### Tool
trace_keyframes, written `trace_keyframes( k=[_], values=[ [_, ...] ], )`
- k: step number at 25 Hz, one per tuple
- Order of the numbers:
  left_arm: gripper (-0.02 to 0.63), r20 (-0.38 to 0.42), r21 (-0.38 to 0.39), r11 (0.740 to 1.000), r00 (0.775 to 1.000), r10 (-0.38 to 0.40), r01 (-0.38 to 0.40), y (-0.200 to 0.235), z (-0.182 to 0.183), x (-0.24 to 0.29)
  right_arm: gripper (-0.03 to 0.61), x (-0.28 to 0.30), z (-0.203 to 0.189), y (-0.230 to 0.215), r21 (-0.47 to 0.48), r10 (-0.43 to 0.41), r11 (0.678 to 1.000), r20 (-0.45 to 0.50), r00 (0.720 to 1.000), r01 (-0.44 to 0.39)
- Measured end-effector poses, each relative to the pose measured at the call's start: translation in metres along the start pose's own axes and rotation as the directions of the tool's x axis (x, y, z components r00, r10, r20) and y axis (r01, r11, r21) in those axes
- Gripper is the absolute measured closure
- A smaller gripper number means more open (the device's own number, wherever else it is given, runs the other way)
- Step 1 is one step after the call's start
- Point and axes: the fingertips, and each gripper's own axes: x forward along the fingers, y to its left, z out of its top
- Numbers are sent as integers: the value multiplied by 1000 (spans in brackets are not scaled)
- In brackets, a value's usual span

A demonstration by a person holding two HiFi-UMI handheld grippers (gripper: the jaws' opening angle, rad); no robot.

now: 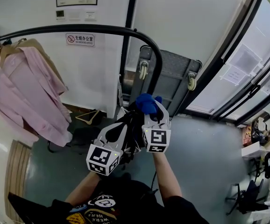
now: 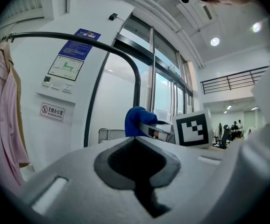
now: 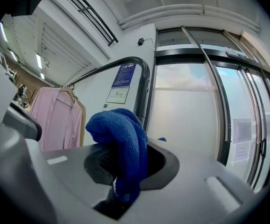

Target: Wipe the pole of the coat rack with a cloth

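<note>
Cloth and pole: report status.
Left tongs shut, empty. Right tongs shut on cloth. Cloth by pole, contact unclear. Shirt hangs well aside.

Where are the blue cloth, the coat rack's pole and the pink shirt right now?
blue cloth (image 3: 125, 143), right gripper view, on its bulging upper fold.
pole (image 1: 93, 29), head view, on the horizontal black bar.
pink shirt (image 1: 27, 94), head view, on the middle of the hanging fabric.

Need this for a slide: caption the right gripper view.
Right gripper shut on a blue cloth, facing the rack's black pole and pink shirt.
</note>
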Motion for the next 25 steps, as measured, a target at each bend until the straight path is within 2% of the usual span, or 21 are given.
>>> trace_keyframes(
  k=[18, 25],
  values=[
    [611, 11, -1, 1000, 1000, 14, -14, 3, 3, -2, 509, -1, -1, -2, 54, 7, 999, 8, 1000, -7],
    [611, 9, -4, 1000, 1000, 22, -21, 6, 3, -4, 509, -36, 12, -2, 91, -3, 996, 43, 999, -1]
  ],
)
